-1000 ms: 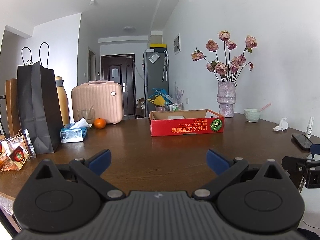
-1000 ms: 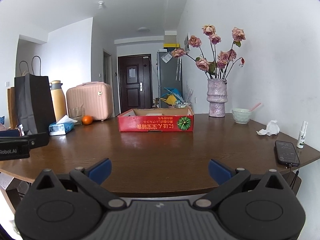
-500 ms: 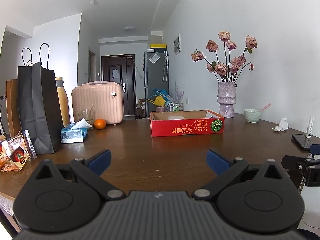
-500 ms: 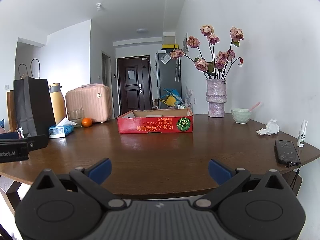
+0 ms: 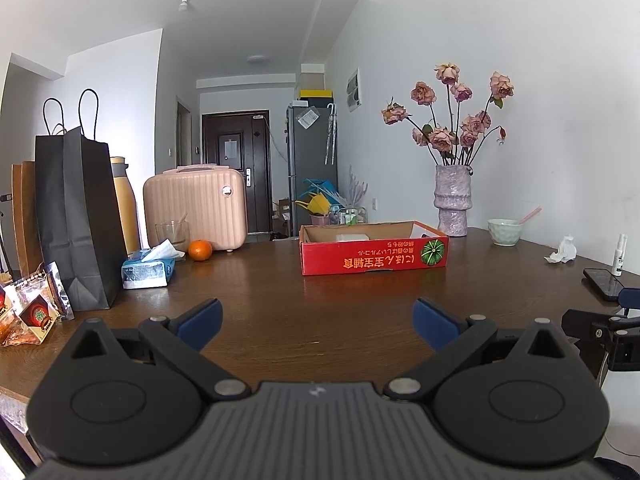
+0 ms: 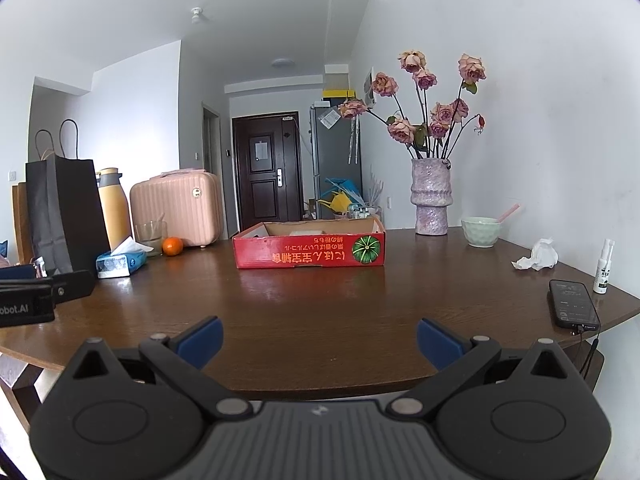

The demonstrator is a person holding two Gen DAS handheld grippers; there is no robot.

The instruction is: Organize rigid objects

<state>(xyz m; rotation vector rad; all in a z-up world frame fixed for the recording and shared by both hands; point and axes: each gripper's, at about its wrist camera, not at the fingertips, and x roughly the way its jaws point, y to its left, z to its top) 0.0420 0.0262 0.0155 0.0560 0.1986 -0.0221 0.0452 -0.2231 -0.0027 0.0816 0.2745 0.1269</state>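
While both claws are hovering near the front edge of the brown worktop (image 5: 320, 292), nothing is getting grabbed — the left claw (image 5: 316, 316) and right claw (image 6: 318, 336) are both sitting wide open and empty. Farther back, the red cardboard box (image 6: 310, 254) is resting mid-worktop, with an orange (image 5: 200, 250) lying left of it beside the tissue pack (image 5: 148, 270) — well apart from either claw.
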